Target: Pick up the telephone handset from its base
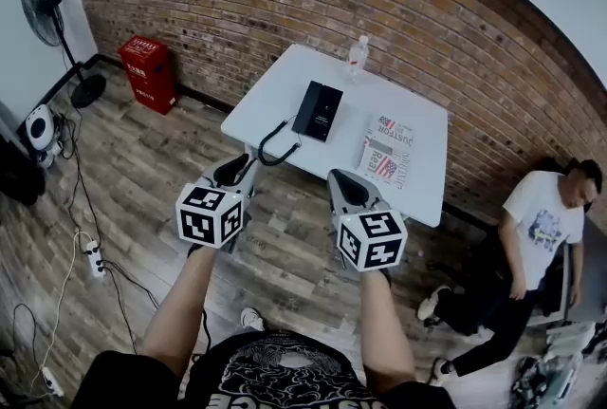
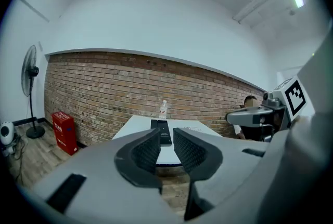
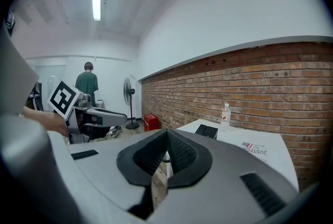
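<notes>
The black telephone [image 1: 318, 110] lies on a white table [image 1: 270, 94] against the brick wall, its handset resting on the base and a black cord [image 1: 275, 146] looping off the near edge. Both grippers hang above the wooden floor, short of the table. My left gripper [image 1: 242, 168] is open with a narrow gap and nothing between its pads; in the left gripper view the telephone [image 2: 163, 132] shows beyond the left gripper [image 2: 166, 135]. My right gripper [image 1: 346, 189] is shut and empty; in the right gripper view the right gripper [image 3: 167, 134] points left of the telephone [image 3: 206, 130].
A water bottle [image 1: 357, 56] stands at the table's far edge and a newspaper [image 1: 387, 151] lies to the right of the phone. A red box [image 1: 147, 72] and a fan [image 1: 57, 27] stand at the left; cables and a power strip [image 1: 92, 255] cross the floor. A person [image 1: 541, 227] sits at the right.
</notes>
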